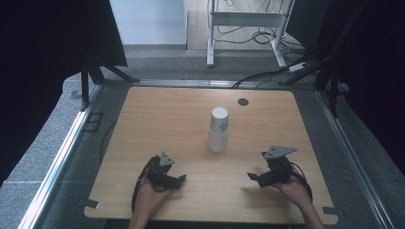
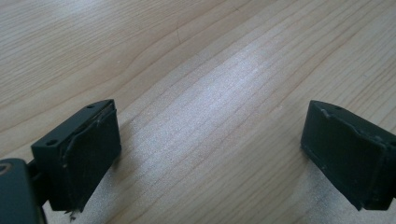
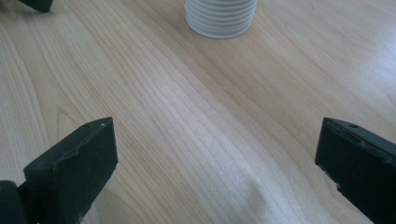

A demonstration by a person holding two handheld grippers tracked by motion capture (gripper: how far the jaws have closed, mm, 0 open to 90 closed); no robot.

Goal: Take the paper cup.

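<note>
A stack of white paper cups (image 1: 218,130) stands upside down in the middle of the wooden table (image 1: 157,119). In the right gripper view its ribbed lower end (image 3: 221,17) sits at the top edge, well beyond the jaws. My left gripper (image 1: 180,180) rests low near the front left of the table, held by a hand, open with bare wood between its jaws (image 2: 210,154). My right gripper (image 1: 253,177) is at the front right, pointing left, open and empty (image 3: 217,163). Both are a good way short of the cups.
A small dark round disc (image 1: 243,101) lies near the table's far edge. Black curtains hang at both sides, and a metal frame (image 1: 248,19) with cables stands on the floor behind. The dark tip of the other gripper (image 3: 35,3) shows top left in the right gripper view.
</note>
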